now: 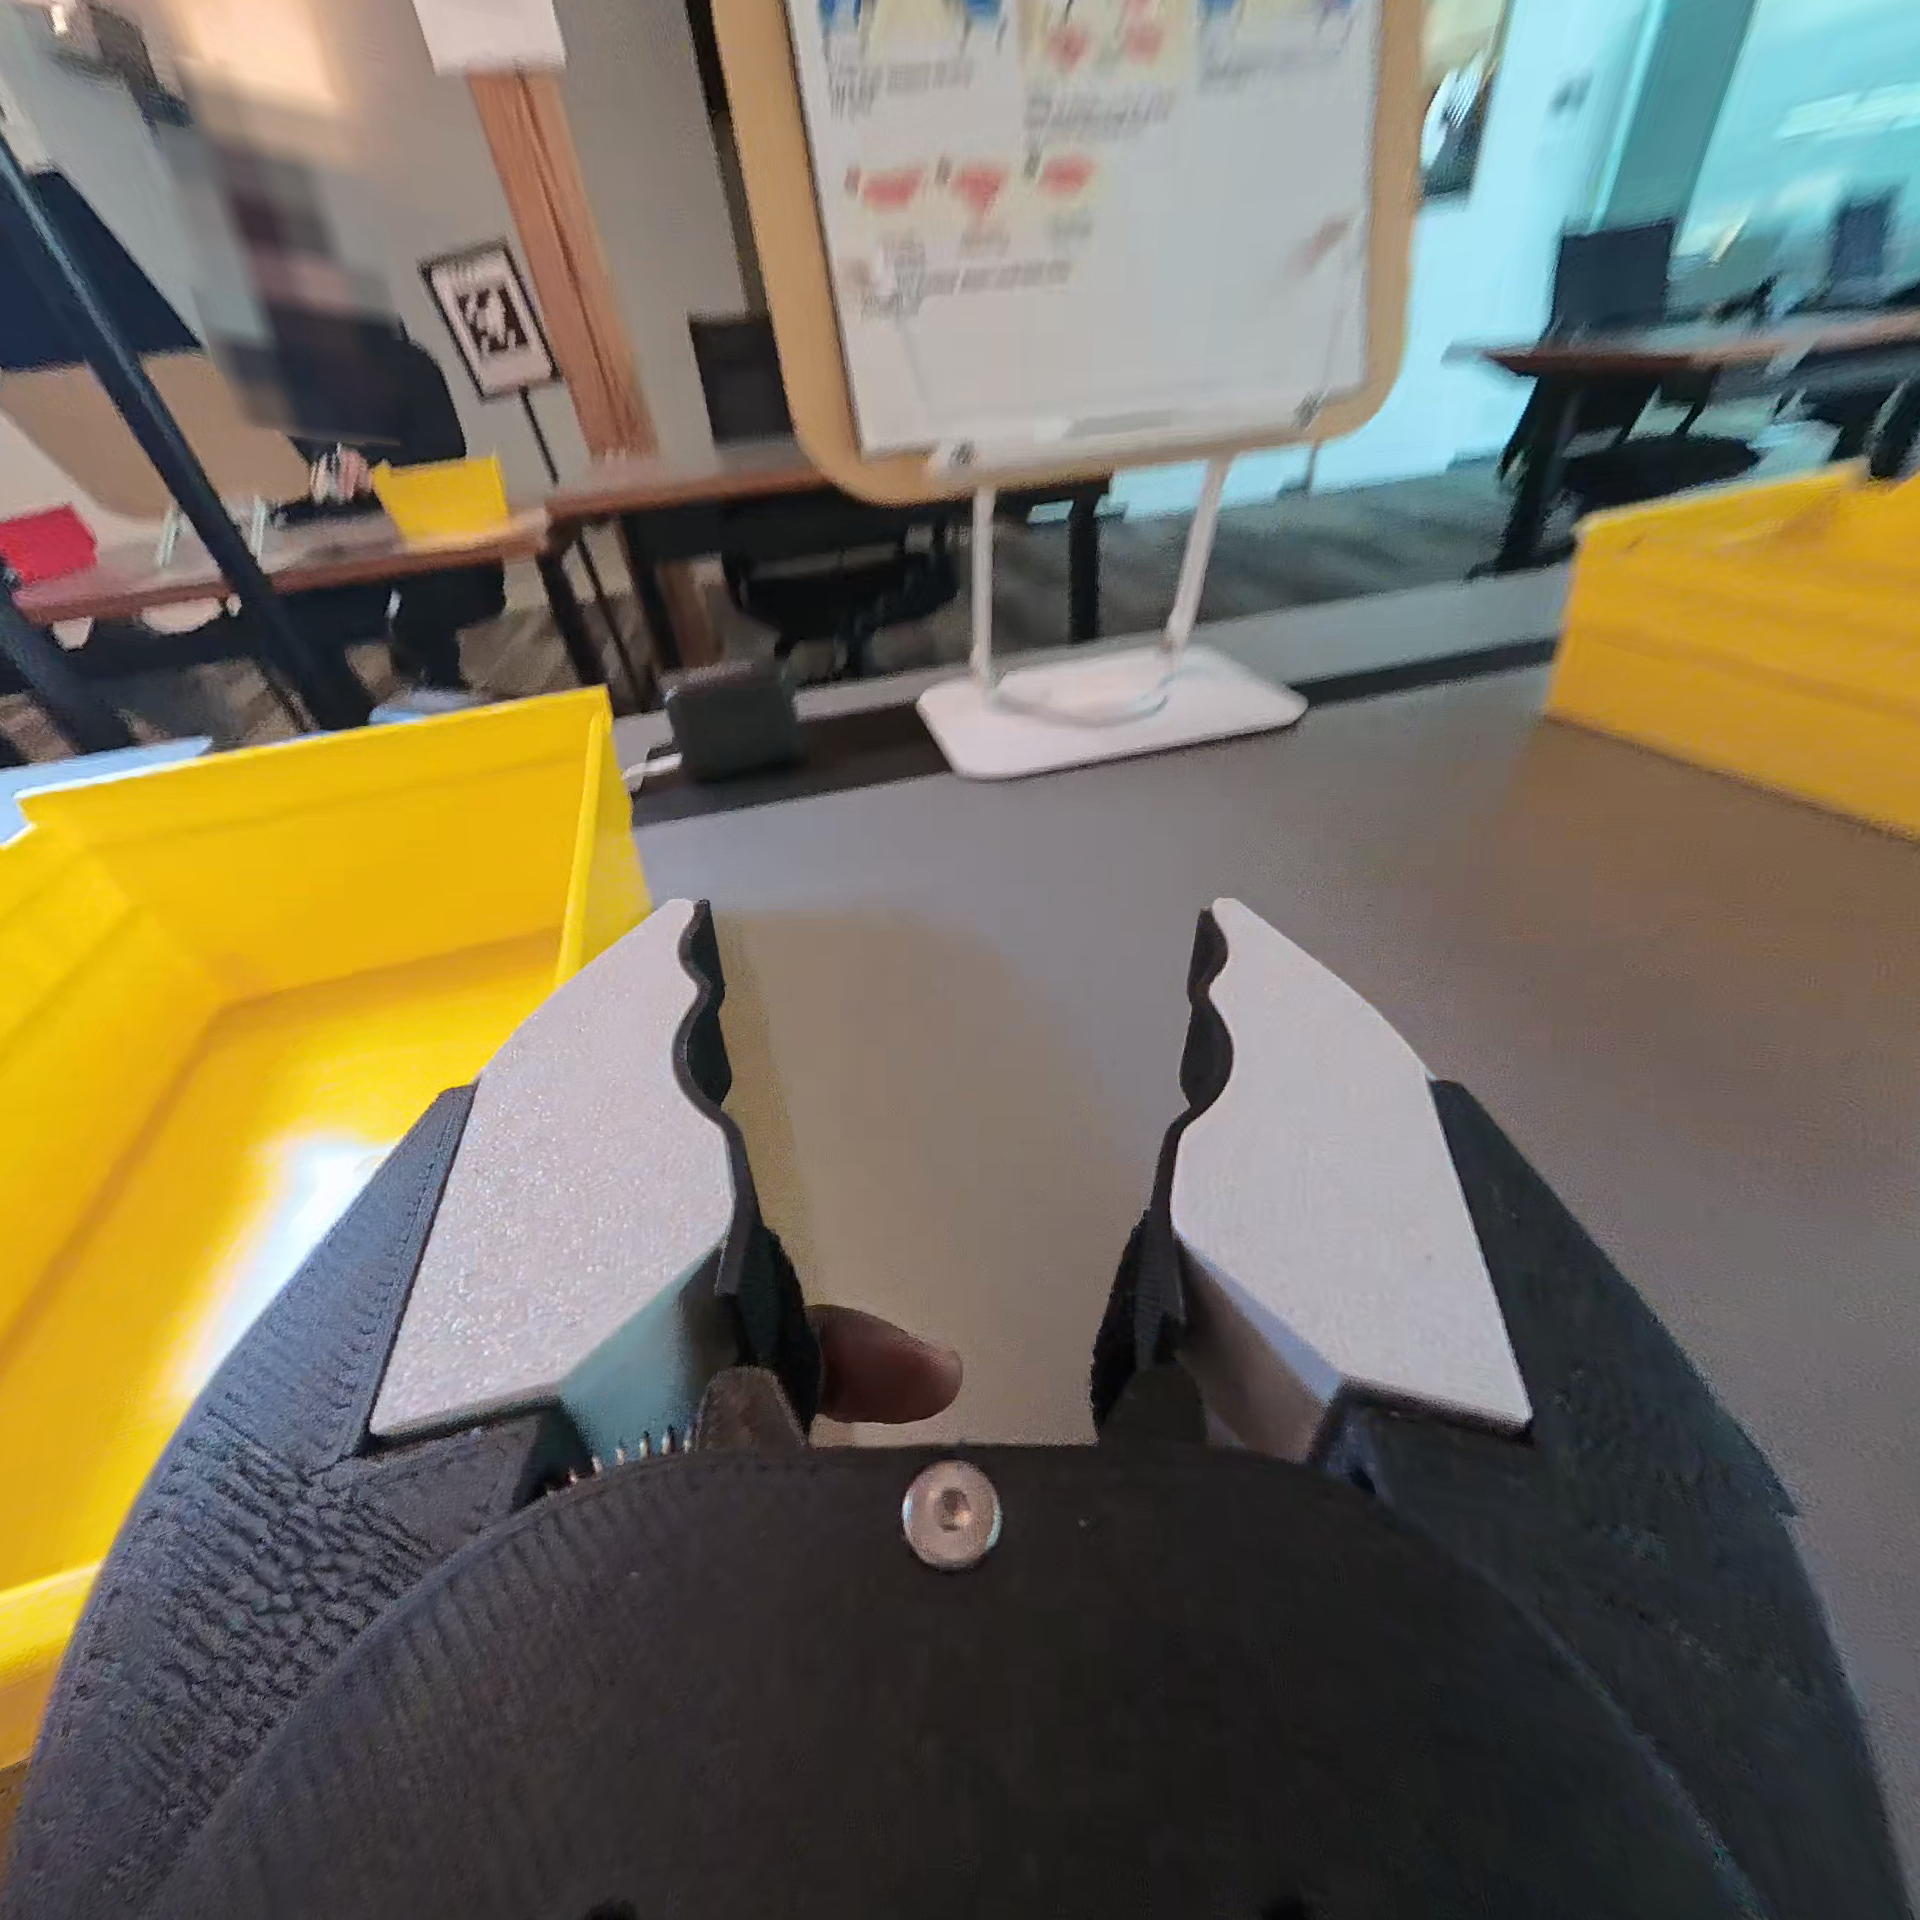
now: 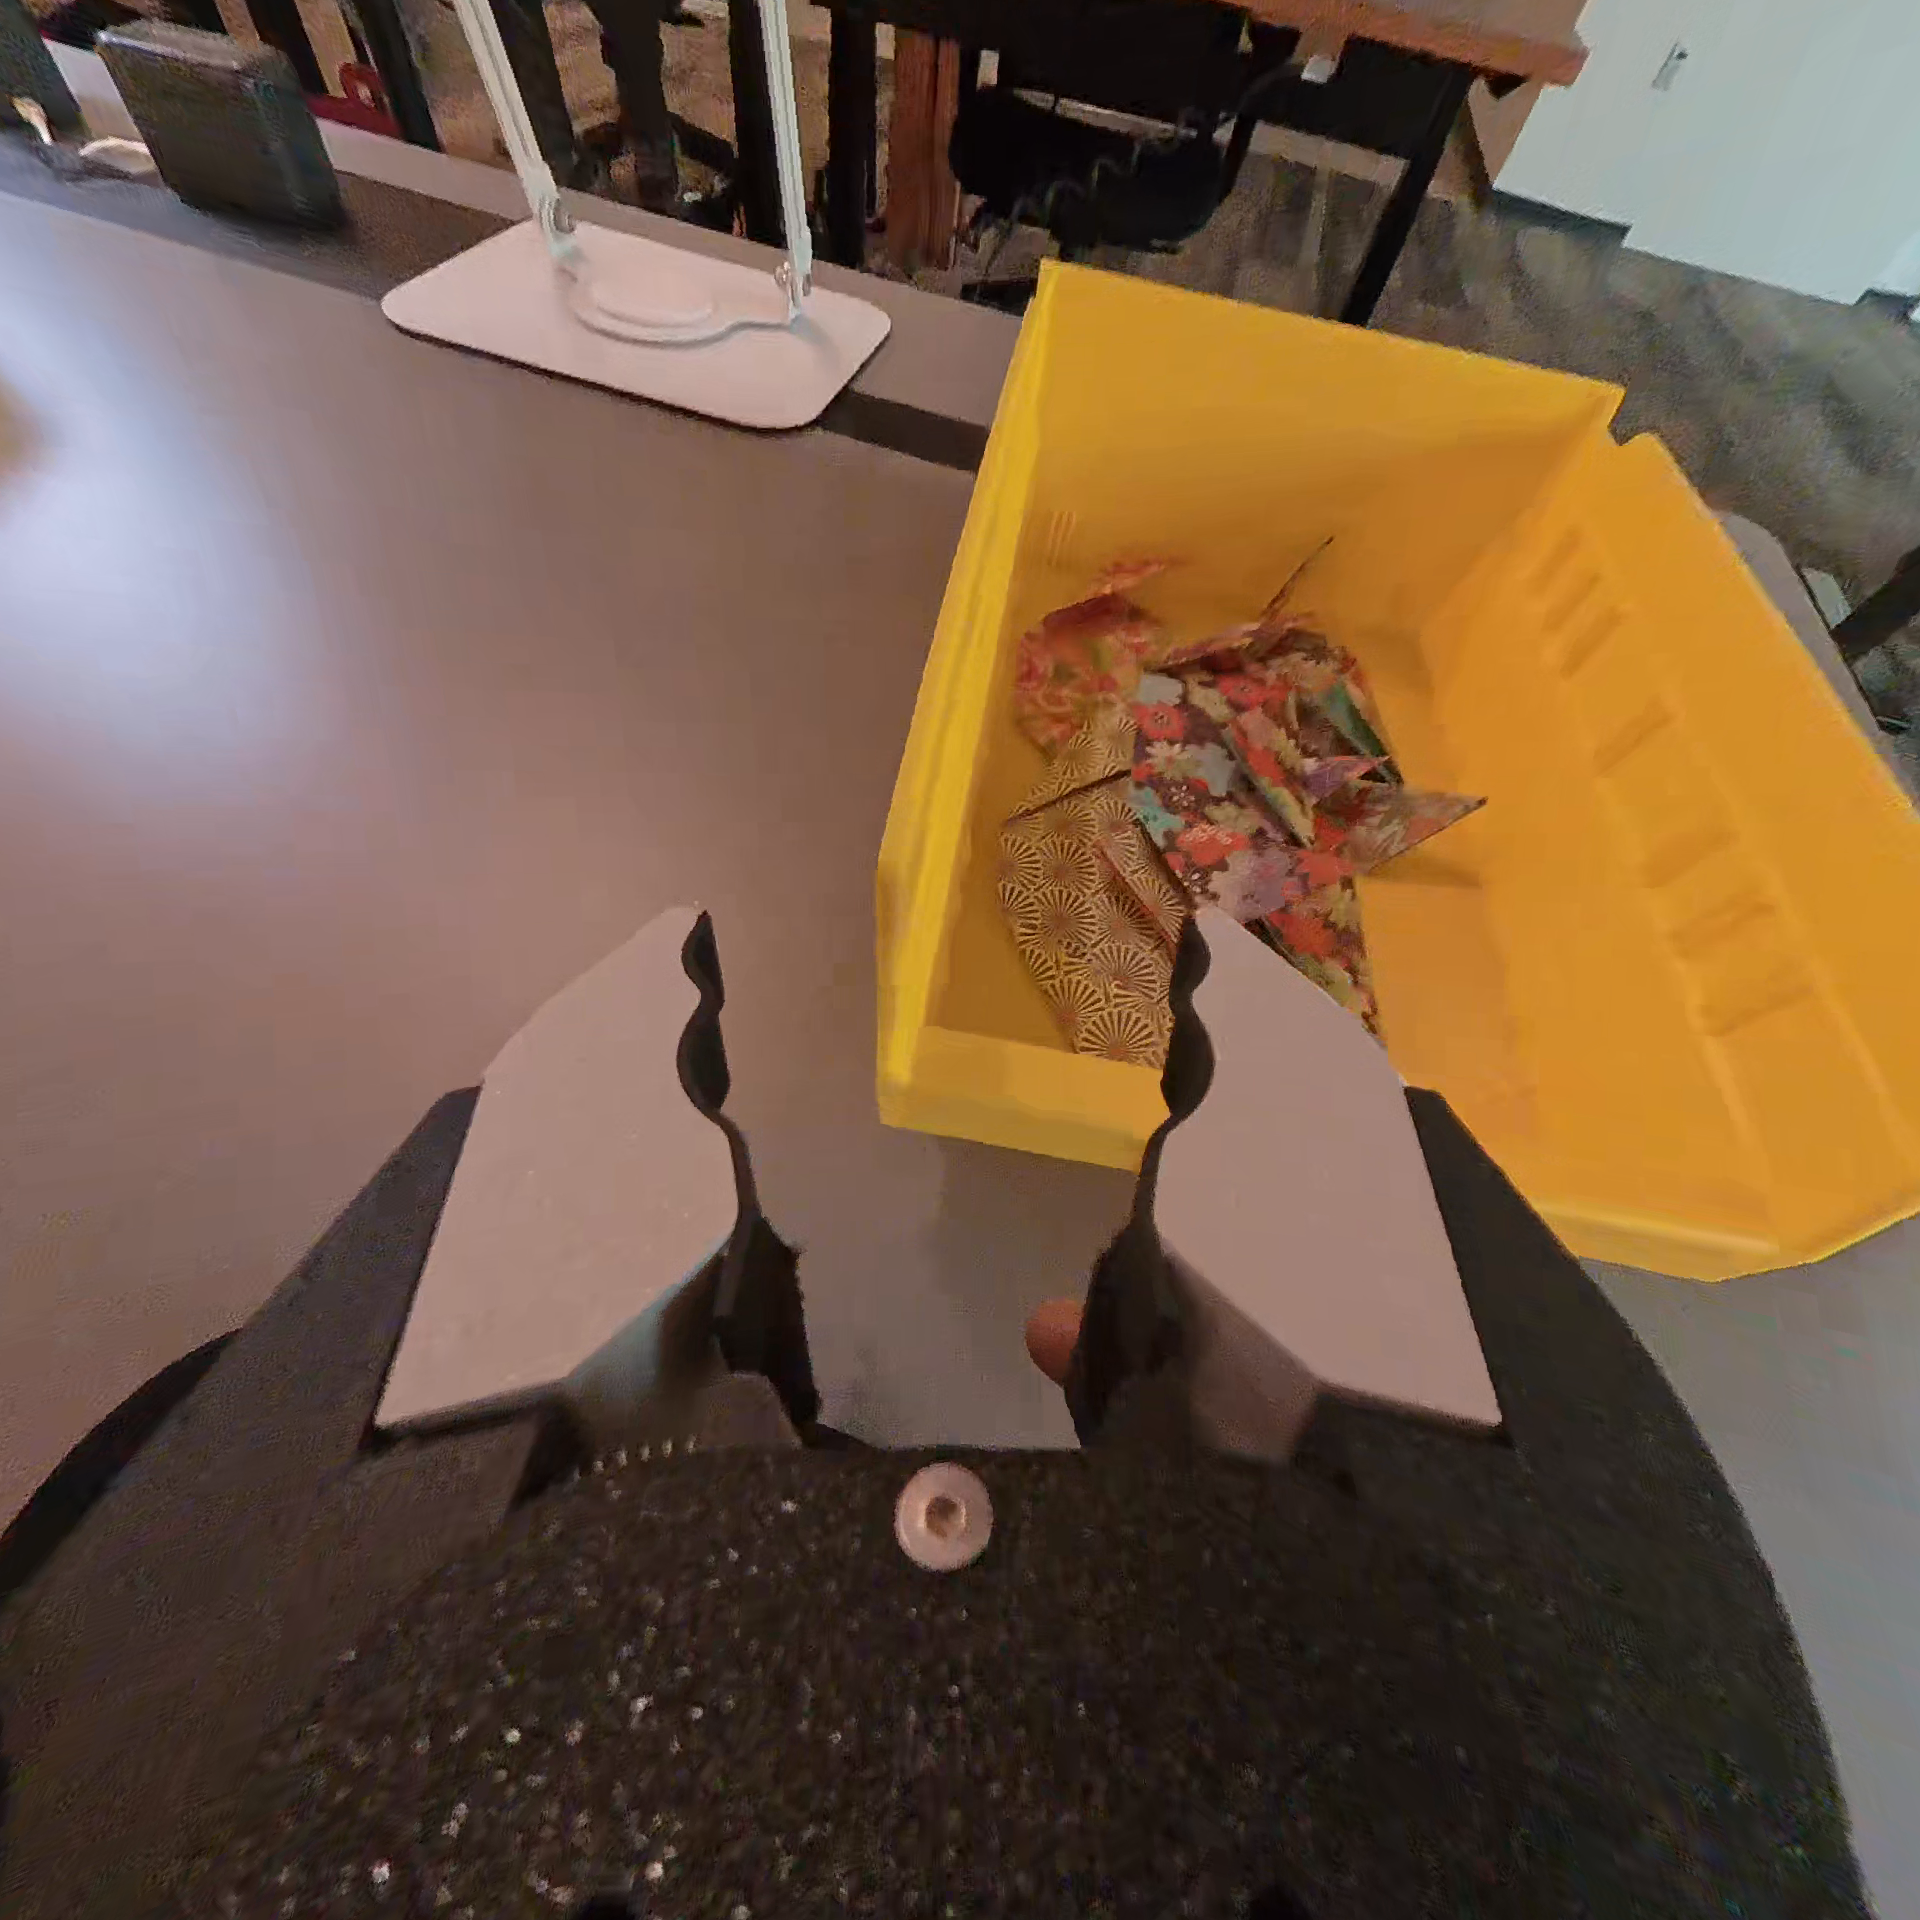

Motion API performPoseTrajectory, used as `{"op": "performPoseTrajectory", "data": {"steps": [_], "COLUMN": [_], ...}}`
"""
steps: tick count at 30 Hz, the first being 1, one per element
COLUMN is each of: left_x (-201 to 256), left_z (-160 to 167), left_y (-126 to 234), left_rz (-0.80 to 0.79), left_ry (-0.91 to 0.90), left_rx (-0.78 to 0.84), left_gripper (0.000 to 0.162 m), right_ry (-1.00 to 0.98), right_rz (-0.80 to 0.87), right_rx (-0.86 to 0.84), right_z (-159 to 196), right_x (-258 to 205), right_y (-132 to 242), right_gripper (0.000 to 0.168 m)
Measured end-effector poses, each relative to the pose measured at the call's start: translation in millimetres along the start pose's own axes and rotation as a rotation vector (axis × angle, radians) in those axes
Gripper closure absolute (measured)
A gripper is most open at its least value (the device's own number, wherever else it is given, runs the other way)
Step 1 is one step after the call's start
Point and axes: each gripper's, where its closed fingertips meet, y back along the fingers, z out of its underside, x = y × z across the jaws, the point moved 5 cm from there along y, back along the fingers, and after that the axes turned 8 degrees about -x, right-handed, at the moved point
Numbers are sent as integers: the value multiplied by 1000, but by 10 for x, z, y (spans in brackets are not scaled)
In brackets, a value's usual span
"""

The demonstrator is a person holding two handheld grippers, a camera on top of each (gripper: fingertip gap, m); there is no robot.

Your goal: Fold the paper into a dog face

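Sitting on the grey tabletop (image 2: 416,727), a yellow bin (image 2: 1558,935) holds a pile of folded patterned paper (image 2: 1195,790). The right claw (image 2: 945,935) and left claw (image 1: 956,914) both gape wide, holding nothing. Another yellow bin (image 1: 260,987) by the left claw is cut off.

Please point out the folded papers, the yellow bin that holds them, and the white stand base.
folded papers (image 2: 1205,810), right wrist view, on the flowered sheet in the middle
yellow bin (image 2: 1174,1127), right wrist view, on its near wall
white stand base (image 2: 665,358), right wrist view, on its flat plate
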Motion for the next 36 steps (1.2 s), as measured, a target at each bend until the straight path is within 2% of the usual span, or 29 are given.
{"op": "performPoseTrajectory", "data": {"steps": [3,6,7,9,11,12,15,16,17,20,26,31,36], "left_x": [-141,-204,-225,-295,-389,-439,-572,-588,-584,-607,-399,-72,316], "left_z": [83,149,143,33,-110,-121,99,187,249,279,255,219,168], "left_y": [-217,-298,-276,-144,59,122,77,36,4,-22,-24,-10,-67], "left_rz": [-46,-59,-74,-154,-280,-323,-296,-256,-211,-199,-170,-102,-29], "left_ry": [-48,-54,-65,-114,-161,-163,-48,-6,24,33,-54,-157,-180], "left_rx": [-103,-173,-176,-91,39,53,-86,-133,-166,-173,-185,-207,-192], "left_gripper": [87,121,137,147,146,140,114,113,115,154,155,154,153], "right_ry": [20,64,73,116,141,146,166,172,176,178,235,290,304], "right_rz": [37,30,40,70,66,54,87,98,100,78,74,55,20], "right_rx": [-41,-86,-90,-85,-68,-57,-53,-53,-49,-28,-15,1,28], "right_z": [27,9,-5,-32,-56,-65,-72,-72,-73,-75,-104,-148,-203], "right_x": [-34,-134,-167,-217,-283,-323,-373,-393,-422,-542,-795,-1080,-1369], "right_y": [-159,-270,-296,-325,-347,-358,-366,-363,-360,-344,-334,-342,-366], "right_gripper": [103,141,145,152,159,158,159,159,159,158,158,157,157]}}
